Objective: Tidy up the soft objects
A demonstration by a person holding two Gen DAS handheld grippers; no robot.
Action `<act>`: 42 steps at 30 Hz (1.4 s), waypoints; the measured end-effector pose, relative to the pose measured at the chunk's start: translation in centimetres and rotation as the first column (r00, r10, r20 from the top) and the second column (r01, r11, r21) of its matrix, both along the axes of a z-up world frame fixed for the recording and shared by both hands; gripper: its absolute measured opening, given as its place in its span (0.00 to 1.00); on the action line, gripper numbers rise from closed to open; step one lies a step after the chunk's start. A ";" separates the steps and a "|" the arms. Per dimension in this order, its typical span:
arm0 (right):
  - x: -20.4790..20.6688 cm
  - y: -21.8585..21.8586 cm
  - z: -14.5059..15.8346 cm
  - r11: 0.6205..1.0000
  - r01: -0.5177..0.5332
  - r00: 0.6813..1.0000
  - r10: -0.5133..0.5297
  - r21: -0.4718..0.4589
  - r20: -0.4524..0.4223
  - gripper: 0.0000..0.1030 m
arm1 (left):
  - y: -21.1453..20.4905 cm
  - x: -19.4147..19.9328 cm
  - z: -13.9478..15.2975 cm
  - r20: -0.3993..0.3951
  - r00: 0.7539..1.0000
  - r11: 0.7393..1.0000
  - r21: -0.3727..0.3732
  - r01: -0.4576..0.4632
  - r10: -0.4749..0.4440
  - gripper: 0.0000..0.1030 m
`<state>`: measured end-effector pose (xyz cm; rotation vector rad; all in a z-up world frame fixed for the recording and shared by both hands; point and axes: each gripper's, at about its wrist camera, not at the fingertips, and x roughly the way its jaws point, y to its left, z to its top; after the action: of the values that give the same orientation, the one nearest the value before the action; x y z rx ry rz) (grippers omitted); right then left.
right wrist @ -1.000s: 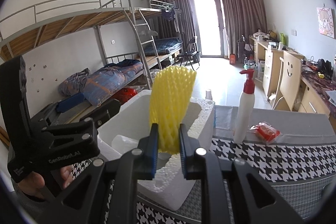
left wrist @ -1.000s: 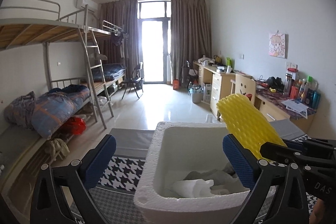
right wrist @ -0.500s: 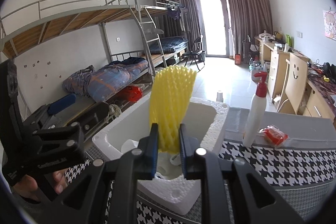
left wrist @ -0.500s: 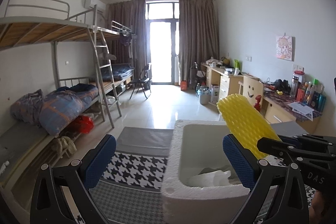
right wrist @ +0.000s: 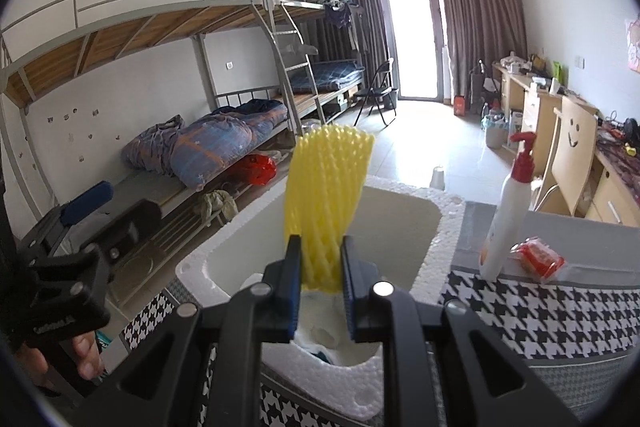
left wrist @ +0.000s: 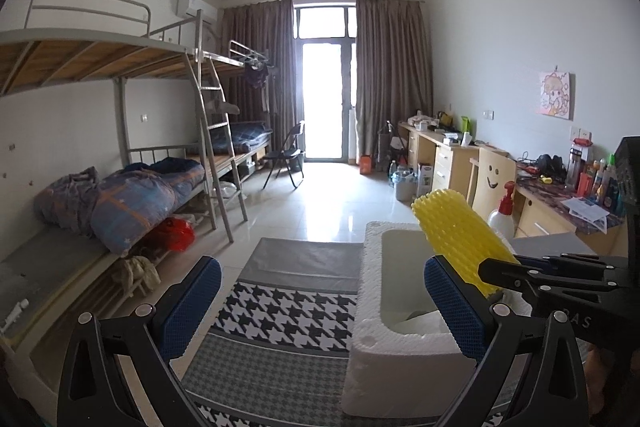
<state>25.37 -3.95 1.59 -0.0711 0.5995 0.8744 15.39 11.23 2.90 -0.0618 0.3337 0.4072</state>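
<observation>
Right tongs (right wrist: 320, 283), black with blue pads, are clenched on the lower end of a yellow foam net sleeve (right wrist: 326, 203), which stands nearly upright between the pads and fans wider toward its top. From the right wrist view, the sleeve is held over the open top of a white foam box (right wrist: 432, 247) that fills the centre of the frame. Crumpled white soft material (right wrist: 320, 323) lies in the bottom of the box, just below the pads.

Left tongs (left wrist: 320, 307) are released, their blue pads spread wide with nothing between them. They point across the room, with the foam box (left wrist: 368, 307) at about 4 o'clock in their view. In that same view the yellow sleeve (left wrist: 460, 235) leans toward 11 o'clock above the box, and the black frame of the right tongs (left wrist: 552, 275) reaches in from 3 o'clock to grip it.

The box sits on a table covered by a black-and-white houndstooth cloth (right wrist: 540, 315). On that cloth, at about 3 o'clock from the box in the right wrist view, a white pump bottle with a red top (right wrist: 508, 203) stands upright, and a small red packet (right wrist: 538, 259) lies just beside its base.

At 9 o'clock in the right wrist view, the left tongs (right wrist: 88, 211) appear with the person's fingers (right wrist: 86, 355) wrapped around the handle. A metal bunk bed (left wrist: 120, 155) with a blue quilt stands along the far wall.
</observation>
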 end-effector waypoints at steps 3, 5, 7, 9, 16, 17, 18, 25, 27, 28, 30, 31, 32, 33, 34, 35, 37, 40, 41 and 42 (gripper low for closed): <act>0.4 0.1 -0.2 1.000 -0.007 1.000 0.007 -0.004 -0.016 0.21 | 0.0 -0.3 0.1 0.003 1.000 1.000 -0.003 0.000 0.000 0.99; 0.5 0.1 -0.4 1.000 -0.021 0.999 0.021 -0.002 -0.024 0.32 | 0.0 -0.3 0.0 0.003 1.000 1.000 -0.003 0.000 0.000 0.99; 0.8 0.0 -0.5 1.000 -0.015 0.999 0.016 0.011 -0.035 0.52 | -0.1 -0.3 0.0 0.002 1.000 1.000 -0.003 -0.002 0.002 0.99; 0.7 -0.1 -0.7 1.000 -0.008 0.999 0.008 0.011 -0.034 0.74 | -0.2 -0.4 -0.1 -0.001 1.000 1.000 -0.004 -0.003 0.003 0.99; 0.0 -0.4 -0.3 1.000 0.000 1.000 0.000 0.002 -0.020 0.75 | -0.8 -0.6 -0.2 0.005 1.000 1.000 0.001 0.005 -0.005 0.99; -0.1 -0.4 -0.3 1.000 0.001 1.000 -0.001 0.003 -0.017 0.75 | -0.9 -0.6 -0.1 0.006 1.000 1.000 0.002 0.006 -0.006 0.99; -0.4 -0.6 -0.1 1.000 0.001 1.000 -0.001 0.002 -0.008 0.75 | -1.0 -0.7 -0.1 0.009 1.000 1.000 0.001 0.007 -0.007 0.99; -1.6 -1.5 1.0 1.000 0.020 0.999 -0.021 0.008 0.032 0.77 | -1.6 -1.5 0.1 0.021 0.999 0.999 -0.018 0.032 -0.032 0.99; -2.1 -2.0 1.2 1.000 0.028 0.999 -0.028 0.009 0.044 0.82 | -1.9 -1.7 0.2 0.026 0.999 0.999 -0.024 0.045 -0.044 0.99; -2.4 -2.2 1.3 0.999 0.032 0.998 -0.033 0.011 0.055 0.84 | -2.1 -1.8 0.1 0.025 0.998 0.998 -0.026 0.053 -0.052 0.99; -2.9 -2.5 1.6 0.999 0.050 0.996 -0.051 0.013 0.076 0.86 | -2.5 -1.9 0.2 0.024 0.998 0.998 -0.027 0.060 -0.060 0.99; -3.0 -2.7 1.8 0.998 0.059 0.995 -0.060 0.017 0.080 0.86 | -2.8 -2.1 0.1 0.024 0.998 0.997 -0.029 0.066 -0.065 0.99; -3.0 -3.0 1.9 0.998 0.064 0.995 -0.066 0.025 0.081 0.87 | -2.9 -2.1 0.2 0.025 0.997 0.997 -0.033 0.069 -0.068 0.99; -3.2 -3.4 2.1 0.997 0.068 0.994 -0.071 0.032 0.085 0.87 | -3.0 -2.3 0.3 0.031 0.997 0.996 -0.038 0.075 -0.074 0.99; -3.4 -3.5 2.1 0.997 0.074 0.993 -0.076 0.033 0.089 0.88 | -3.2 -2.5 0.4 0.036 0.996 0.996 -0.041 0.082 -0.081 0.99; -3.6 -3.7 2.2 0.996 0.082 0.992 -0.085 0.032 0.095 0.89 | -3.2 -2.7 0.5 0.040 0.996 0.995 -0.043 0.085 -0.083 0.99; -4.1 -4.3 2.4 0.994 0.106 0.988 -0.109 0.032 0.114 0.92 | -3.6 -3.0 0.7 0.049 0.994 0.994 -0.046 0.097 -0.095 0.99; -4.8 -4.9 2.8 0.992 0.119 0.984 -0.124 0.045 0.126 0.93 | -4.2 -3.6 1.1 0.053 0.992 0.993 -0.038 0.114 -0.112 0.99; -5.2 -5.1 2.9 0.991 0.125 0.982 -0.130 0.046 0.135 0.94 | -4.3 -3.6 1.2 0.057 0.992 0.992 -0.036 0.119 -0.117 0.99; -5.5 -5.2 3.0 0.991 0.128 0.981 -0.134 0.047 0.143 0.94 | -4.6 -3.8 1.3 0.060 0.990 0.991 -0.034 0.127 -0.124 0.99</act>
<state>19.88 -9.16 4.60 -0.0601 0.4456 0.7452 11.58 6.64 4.19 -0.0888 0.2864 0.2739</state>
